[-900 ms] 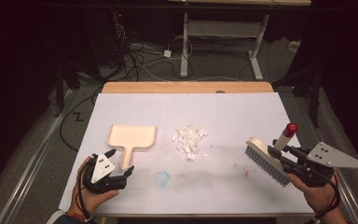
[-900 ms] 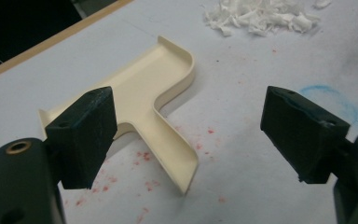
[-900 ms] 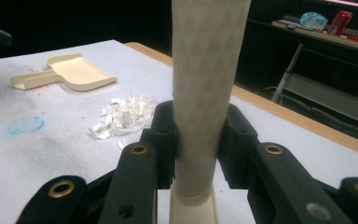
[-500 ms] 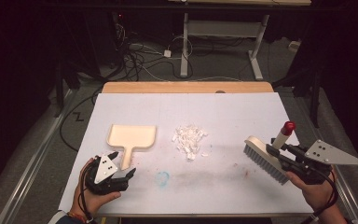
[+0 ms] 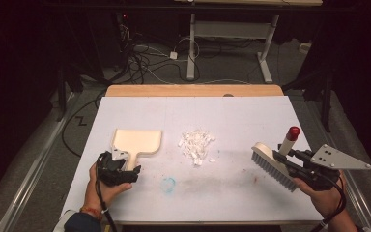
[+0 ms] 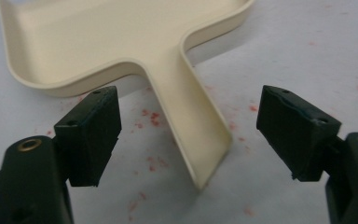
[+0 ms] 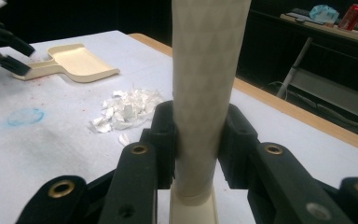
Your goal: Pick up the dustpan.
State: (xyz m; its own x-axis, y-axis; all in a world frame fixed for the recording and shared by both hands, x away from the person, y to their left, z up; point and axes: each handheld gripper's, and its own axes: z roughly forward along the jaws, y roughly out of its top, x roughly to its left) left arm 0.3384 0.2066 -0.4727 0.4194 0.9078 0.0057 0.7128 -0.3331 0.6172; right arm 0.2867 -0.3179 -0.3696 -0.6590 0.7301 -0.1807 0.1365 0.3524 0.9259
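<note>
Left tongs (image 6: 186, 135) moved onto dustpan handle (image 6: 200, 140) (spread), right tongs (image 7: 198, 140) pinching brush (image 5: 273, 164).

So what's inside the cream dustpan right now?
The dustpan tray looks bare in the high view and left gripper view; the paper scraps lie apart on the table. What lies beneath the pan is covered.

Dustpan handle (image 6: 200, 135) between open claw (image 6: 189, 135)
</note>
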